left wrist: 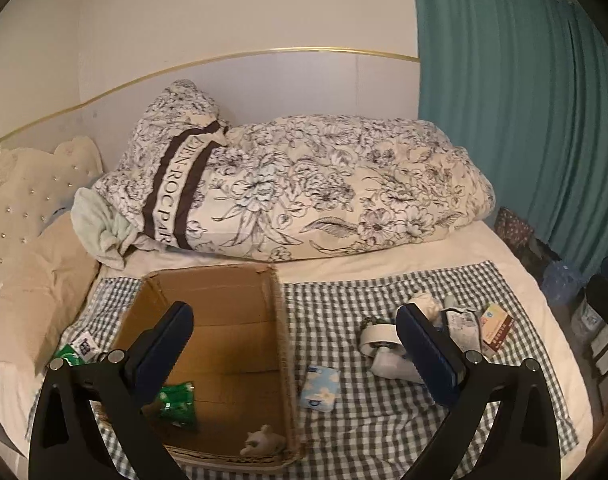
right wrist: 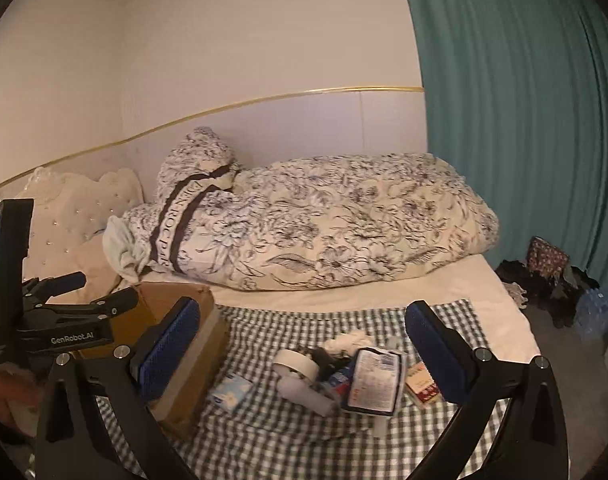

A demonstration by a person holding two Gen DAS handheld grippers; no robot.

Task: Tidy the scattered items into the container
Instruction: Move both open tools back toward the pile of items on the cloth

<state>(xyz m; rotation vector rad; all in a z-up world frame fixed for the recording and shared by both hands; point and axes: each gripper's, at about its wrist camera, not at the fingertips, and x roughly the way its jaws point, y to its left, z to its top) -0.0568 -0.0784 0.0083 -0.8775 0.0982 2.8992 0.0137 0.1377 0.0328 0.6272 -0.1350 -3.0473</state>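
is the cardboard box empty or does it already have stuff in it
Not empty. The left wrist view looks into the open cardboard box: a green packet and a small grey figure lie on its floor; the rest is bare.

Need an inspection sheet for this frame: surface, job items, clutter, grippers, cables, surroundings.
Surface: checked cloth spread on a bed.
Job's things: cardboard box open, holding a green packet and a small grey figure. Outside on the cloth: tissue pack, tape roll, labelled pouch, red-brown carton.
Clutter: another green packet left of the box.
Grippers: left gripper and right gripper both open, empty.
Cables: nothing seen.
Surroundings: floral duvet, teal curtain, items on the floor.
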